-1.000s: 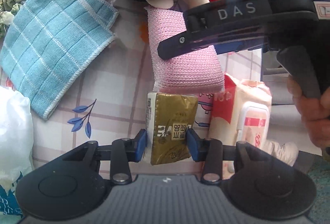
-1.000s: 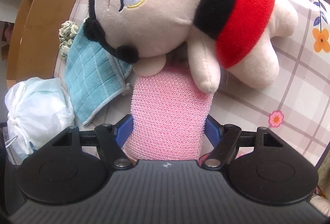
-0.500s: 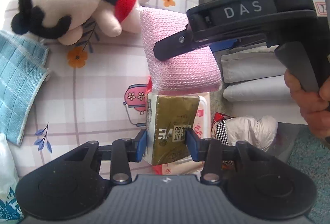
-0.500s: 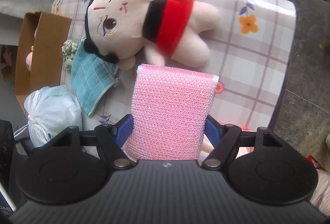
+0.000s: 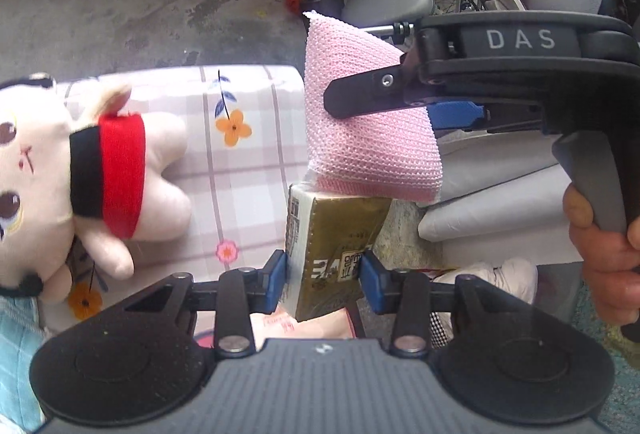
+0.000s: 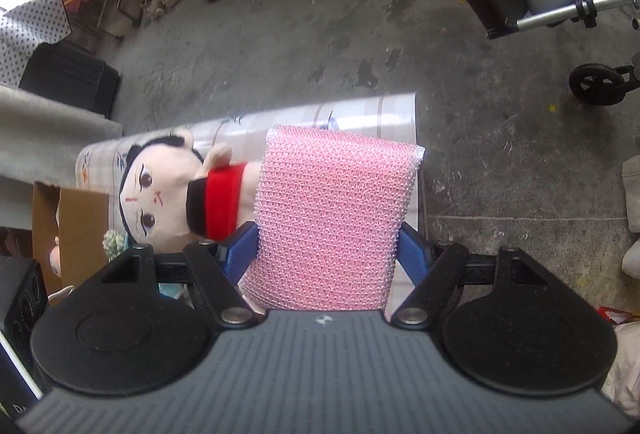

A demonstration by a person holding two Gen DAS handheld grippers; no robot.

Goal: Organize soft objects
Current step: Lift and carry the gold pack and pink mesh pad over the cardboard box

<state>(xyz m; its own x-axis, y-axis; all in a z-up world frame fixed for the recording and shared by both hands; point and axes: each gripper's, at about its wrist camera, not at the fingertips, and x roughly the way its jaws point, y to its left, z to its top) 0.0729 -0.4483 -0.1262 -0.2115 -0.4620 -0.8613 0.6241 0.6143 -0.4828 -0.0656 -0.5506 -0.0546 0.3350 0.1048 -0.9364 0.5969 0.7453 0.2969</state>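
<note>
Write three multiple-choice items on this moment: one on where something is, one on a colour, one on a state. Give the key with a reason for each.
1. Where does the plush doll lie?
A. On the checked tablecloth
B. On the concrete floor
C. In the cardboard box

2. What colour is the mesh sponge?
A. Blue
B. Pink
C. Green

3. What is the state of the left gripper?
A. Open and empty
B. Shut on the plush doll
C. Shut on the gold tissue pack

Key:
1 A, the doll rests flat on the floral checked cloth in both views.
2 B, the sponge clamped in the right gripper is pink knit mesh.
3 C, the blue pads press both sides of the gold pack in the left wrist view.
</note>
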